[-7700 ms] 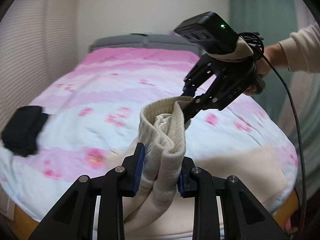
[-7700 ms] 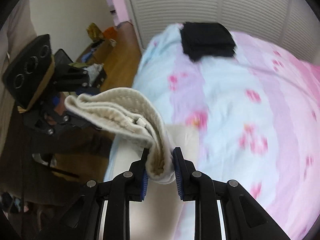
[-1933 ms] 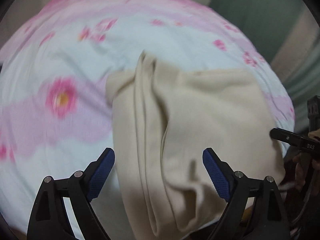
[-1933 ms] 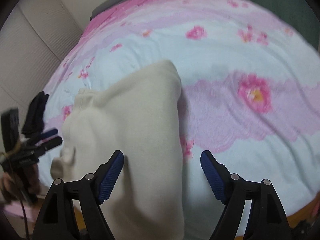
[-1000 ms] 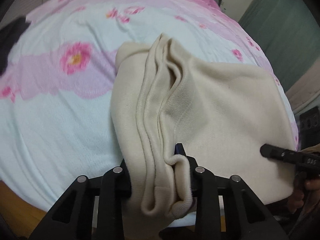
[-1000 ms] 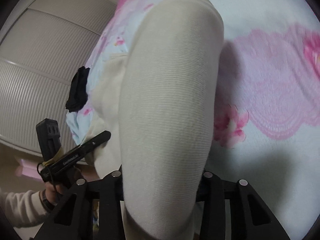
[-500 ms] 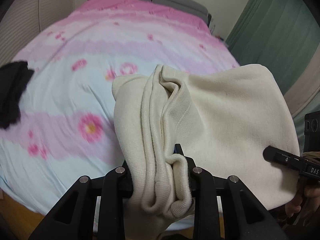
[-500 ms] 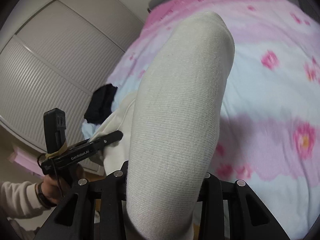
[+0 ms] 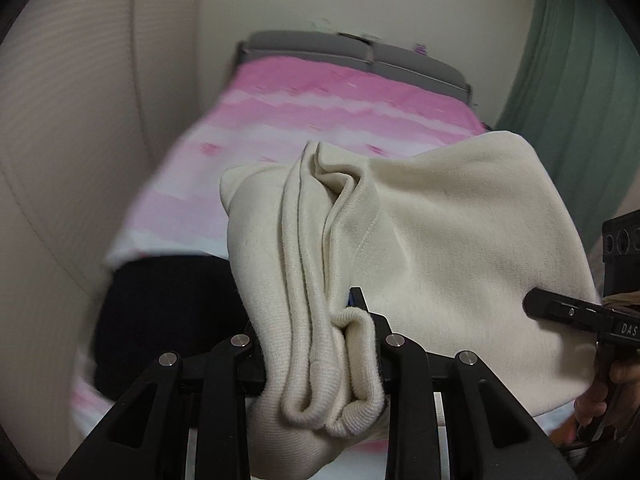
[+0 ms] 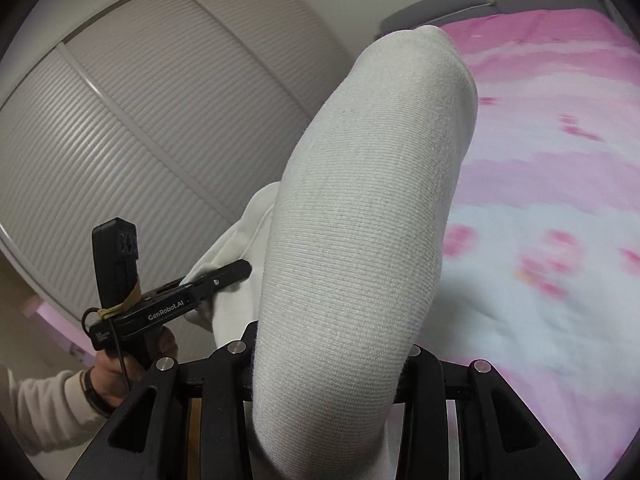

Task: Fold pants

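The folded cream pants [image 9: 440,240] hang in the air between both grippers, above the bed. My left gripper [image 9: 320,360] is shut on the bunched ribbed edge of the pants. My right gripper [image 10: 328,372] is shut on the thick folded end of the pants [image 10: 360,220], which fills the middle of the right wrist view. The right gripper's black finger [image 9: 568,312] shows at the right edge of the left wrist view, pressed to the cloth. In the right wrist view the left gripper [image 10: 216,276] is at lower left, held by a hand [image 10: 108,372].
A bed with a pink and white flowered cover [image 9: 320,100] lies below, with a grey headboard [image 9: 352,50]. A black folded garment [image 9: 168,312] lies on the bed at lower left. Slatted closet doors [image 10: 140,120] stand left, a green curtain [image 9: 580,100] right.
Both grippers have risen and swung left with the pants. The pants have come off the bed, and the black garment now shows right under them.
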A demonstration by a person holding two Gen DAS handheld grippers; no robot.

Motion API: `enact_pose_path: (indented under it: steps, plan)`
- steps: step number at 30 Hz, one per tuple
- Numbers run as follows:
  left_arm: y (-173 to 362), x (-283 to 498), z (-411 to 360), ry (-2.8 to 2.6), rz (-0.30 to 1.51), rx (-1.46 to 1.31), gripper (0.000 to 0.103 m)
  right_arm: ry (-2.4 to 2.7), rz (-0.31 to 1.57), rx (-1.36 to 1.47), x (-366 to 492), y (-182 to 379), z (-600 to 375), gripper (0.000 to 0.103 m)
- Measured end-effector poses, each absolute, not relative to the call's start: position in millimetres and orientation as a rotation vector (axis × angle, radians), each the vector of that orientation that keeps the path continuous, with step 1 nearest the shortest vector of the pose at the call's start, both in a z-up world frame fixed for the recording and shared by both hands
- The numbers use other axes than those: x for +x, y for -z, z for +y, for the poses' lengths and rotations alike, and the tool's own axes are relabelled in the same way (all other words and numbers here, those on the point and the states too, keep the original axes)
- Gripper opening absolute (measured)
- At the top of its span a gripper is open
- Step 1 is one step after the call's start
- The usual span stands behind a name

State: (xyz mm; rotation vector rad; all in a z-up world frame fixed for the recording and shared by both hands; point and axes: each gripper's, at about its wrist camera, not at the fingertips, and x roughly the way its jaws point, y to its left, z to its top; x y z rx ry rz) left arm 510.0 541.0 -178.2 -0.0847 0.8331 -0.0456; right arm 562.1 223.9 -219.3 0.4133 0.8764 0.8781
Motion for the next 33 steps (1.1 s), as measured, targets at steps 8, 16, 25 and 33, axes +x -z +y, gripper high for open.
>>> enact_pose_path:
  steps: [8,16,25,33]
  plan:
    - [216.9,527.4,714.0,-0.079,0.829,-0.036,0.03,-0.99,0.915,0.484,609.8,263.3,444.8,0.037]
    - [372.9,511.1,763.6,-0.092,0.926,-0.197,0.037,-0.902,1.165,0.522,624.7,420.3,512.7,0.039]
    - [363.5,494.4,761.3,-0.164,0.875,-0.205,0.057,-0.738,1.186,0.411,614.7,431.0,488.6,0.067]
    - [350.7,480.0,763.5,-0.235,0.845,-0.198,0.059,-0.633,1.053,0.178,574.0,373.8,491.9,0.067]
